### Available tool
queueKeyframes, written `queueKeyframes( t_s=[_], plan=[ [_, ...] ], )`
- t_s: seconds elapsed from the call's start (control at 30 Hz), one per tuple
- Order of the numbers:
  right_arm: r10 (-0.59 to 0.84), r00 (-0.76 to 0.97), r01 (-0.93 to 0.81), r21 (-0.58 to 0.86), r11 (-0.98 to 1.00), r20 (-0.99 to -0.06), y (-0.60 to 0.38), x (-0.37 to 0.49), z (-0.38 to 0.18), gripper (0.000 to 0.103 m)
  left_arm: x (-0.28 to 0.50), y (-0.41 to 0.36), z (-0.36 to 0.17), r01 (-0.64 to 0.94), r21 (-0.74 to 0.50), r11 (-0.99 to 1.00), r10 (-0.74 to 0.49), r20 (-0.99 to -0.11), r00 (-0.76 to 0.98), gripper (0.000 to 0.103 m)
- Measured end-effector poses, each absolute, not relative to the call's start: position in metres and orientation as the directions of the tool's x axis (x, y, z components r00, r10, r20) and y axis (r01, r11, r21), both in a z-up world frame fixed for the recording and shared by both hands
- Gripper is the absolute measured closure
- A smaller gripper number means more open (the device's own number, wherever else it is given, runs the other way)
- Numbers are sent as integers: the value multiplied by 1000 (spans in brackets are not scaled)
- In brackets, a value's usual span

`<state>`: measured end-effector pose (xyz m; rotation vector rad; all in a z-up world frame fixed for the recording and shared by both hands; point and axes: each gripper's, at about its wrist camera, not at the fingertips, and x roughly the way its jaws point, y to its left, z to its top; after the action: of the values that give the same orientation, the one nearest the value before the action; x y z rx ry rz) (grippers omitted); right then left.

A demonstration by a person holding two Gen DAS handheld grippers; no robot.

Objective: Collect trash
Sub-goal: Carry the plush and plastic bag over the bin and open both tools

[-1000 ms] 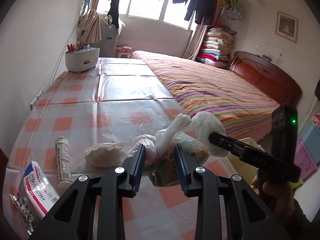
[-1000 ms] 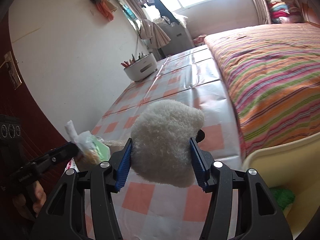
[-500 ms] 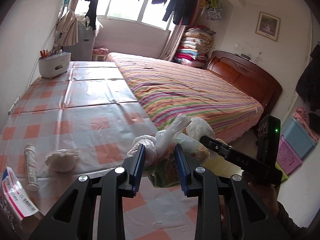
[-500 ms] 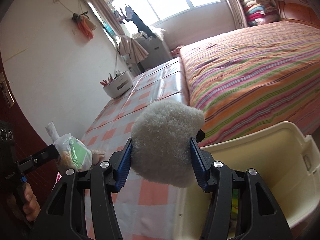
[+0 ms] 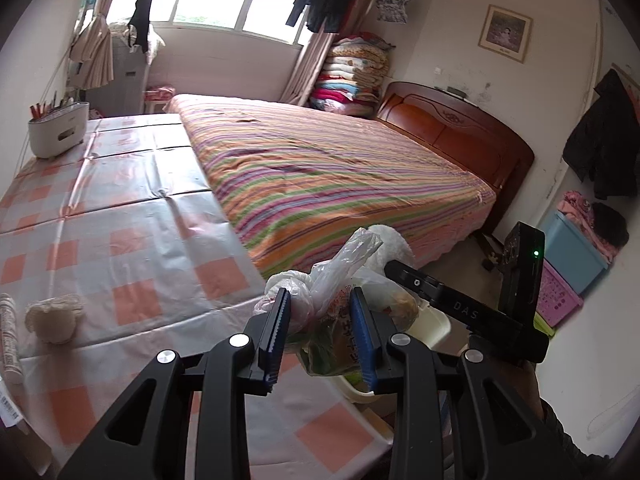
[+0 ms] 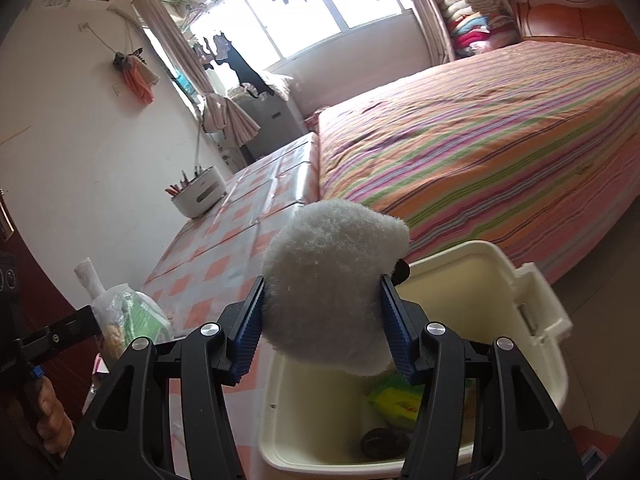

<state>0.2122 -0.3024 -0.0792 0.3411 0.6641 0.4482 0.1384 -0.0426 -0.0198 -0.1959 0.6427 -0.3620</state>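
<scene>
The left gripper (image 5: 322, 330), black with blue ribbed pads, points downward, its 2 jaws clamped on a knotted clear plastic bag of rubbish (image 5: 340, 312). The right gripper (image 6: 322, 320), angled likewise, squeezes a fluffy white wad (image 6: 332, 288). A hand (image 6: 50, 416) grips the left handle.

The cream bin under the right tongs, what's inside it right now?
Inside the cream bin lie a yellow-green wrapper and a dark round object near the bottom. The white fluffy ball held in the right tongs hides the rest.
</scene>
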Motion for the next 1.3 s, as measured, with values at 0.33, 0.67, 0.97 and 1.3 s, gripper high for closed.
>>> queueKeyframes(
  t_s=[0.33, 0.67, 0.97, 1.3],
  plan=[
    [430, 726, -219, 412, 885, -537, -338, 206, -89, 50, 145, -75, -26, 318, -303, 898, -438, -562, 702, 73],
    [399, 730, -212, 371, 904, -555, -331, 200, -89, 50, 150, -79, -30, 313, -300, 901, -432, -577, 693, 73],
    [346, 699, -194, 300, 934, -626, -326, 204, -109, 45, 155, -84, -35, 317, -293, 902, -432, -595, 678, 73],
    [372, 729, -180, 364, 914, -574, -338, 203, -90, 44, 159, -90, -41, 320, -283, 904, -427, -613, 665, 73]
  ],
)
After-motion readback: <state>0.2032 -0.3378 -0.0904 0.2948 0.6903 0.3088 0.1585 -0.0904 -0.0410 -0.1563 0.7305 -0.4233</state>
